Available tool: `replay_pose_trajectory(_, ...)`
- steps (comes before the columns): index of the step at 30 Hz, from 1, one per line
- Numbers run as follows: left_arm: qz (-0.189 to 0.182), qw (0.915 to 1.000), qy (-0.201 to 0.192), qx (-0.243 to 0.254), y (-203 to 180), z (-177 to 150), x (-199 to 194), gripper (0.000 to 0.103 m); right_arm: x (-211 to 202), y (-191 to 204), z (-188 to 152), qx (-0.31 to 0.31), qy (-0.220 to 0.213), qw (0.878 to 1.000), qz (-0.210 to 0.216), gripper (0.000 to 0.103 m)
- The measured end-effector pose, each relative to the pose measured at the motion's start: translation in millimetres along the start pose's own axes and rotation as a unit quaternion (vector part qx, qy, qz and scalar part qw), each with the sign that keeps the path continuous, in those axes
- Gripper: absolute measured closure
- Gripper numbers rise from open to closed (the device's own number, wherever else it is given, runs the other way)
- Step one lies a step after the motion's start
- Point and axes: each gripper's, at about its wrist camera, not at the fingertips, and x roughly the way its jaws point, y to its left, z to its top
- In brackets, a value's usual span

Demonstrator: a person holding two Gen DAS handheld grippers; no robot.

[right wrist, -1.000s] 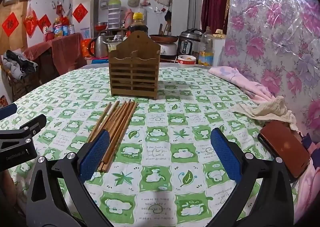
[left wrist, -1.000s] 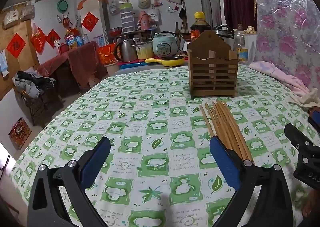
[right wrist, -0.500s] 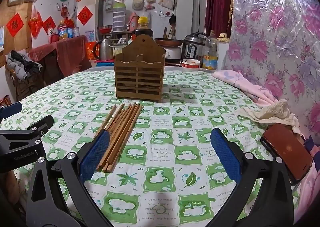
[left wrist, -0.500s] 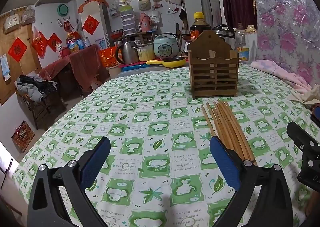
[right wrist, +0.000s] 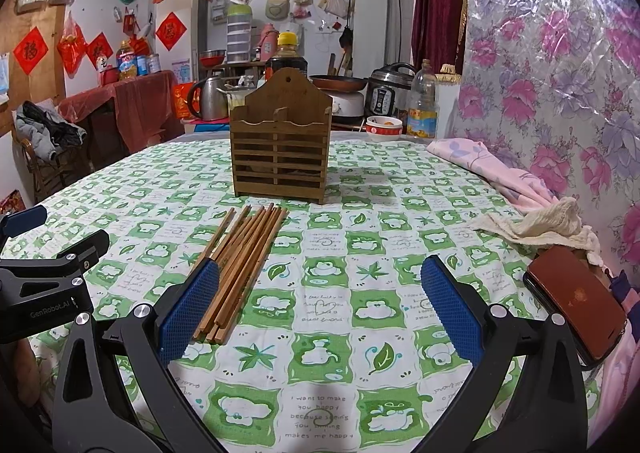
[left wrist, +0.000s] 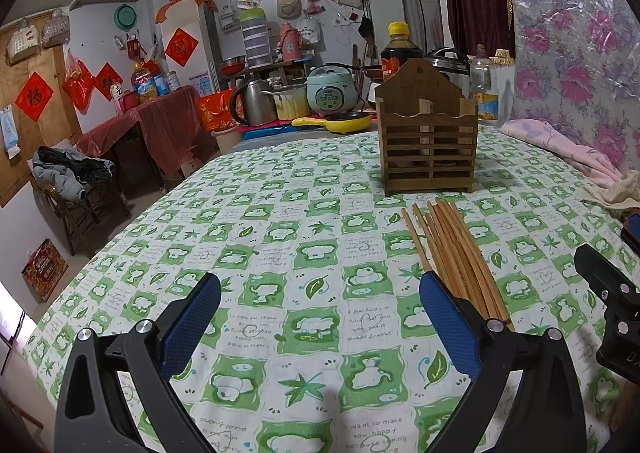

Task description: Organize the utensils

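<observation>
Phone and rag lie at 3 o'clock of the chopsticks; rack at 12, contents unclear. Both grippers, left and right, gape wide, holding nothing.

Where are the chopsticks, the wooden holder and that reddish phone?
chopsticks (right wrist: 244, 261), right wrist view, middle of the bundle.
wooden holder (right wrist: 280, 157), right wrist view, slatted front.
reddish phone (right wrist: 576, 305), right wrist view, middle of its back.
</observation>
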Motion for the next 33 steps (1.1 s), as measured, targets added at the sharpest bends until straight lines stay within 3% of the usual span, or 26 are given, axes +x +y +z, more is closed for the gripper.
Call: replay_pose_trajectory(33, -0.002, 1.0000, 0.004, 0.000, -0.9, -1.8, 3.2, 0.006, 0.2, 2.2, -1.0, 0.000, 0.003, 1.000, 0.002, 0.006)
